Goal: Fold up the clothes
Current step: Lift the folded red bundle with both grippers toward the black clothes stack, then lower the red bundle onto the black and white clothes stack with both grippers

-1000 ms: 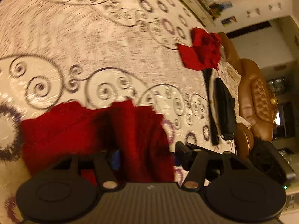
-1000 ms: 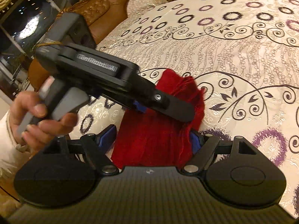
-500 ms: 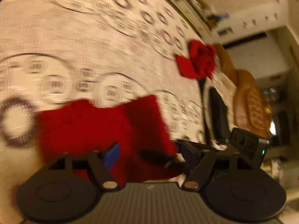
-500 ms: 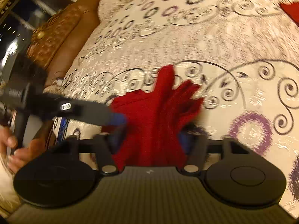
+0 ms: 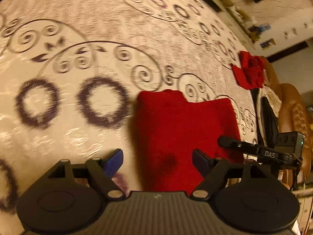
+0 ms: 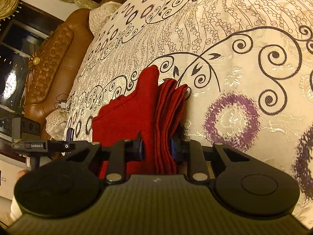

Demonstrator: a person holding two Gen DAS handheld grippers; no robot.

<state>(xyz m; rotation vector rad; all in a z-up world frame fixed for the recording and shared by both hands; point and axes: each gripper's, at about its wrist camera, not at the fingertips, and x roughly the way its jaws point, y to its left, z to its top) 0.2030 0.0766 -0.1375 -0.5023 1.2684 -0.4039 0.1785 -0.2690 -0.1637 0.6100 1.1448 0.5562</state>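
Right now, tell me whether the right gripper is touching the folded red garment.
Touching. The right wrist view shows the right gripper with both blue pads pressed against the stacked edge of the folded red garment, no gap.

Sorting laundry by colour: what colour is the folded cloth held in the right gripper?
Deep red folded cloth, pinched by the right gripper; clearest in the right wrist view.

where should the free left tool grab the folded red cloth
Take the folded red cloth by its thin near edge, coming in low along the bedspread from the left tool side. It lies flat, and the right tool already pinches the stacked layers on the other side.
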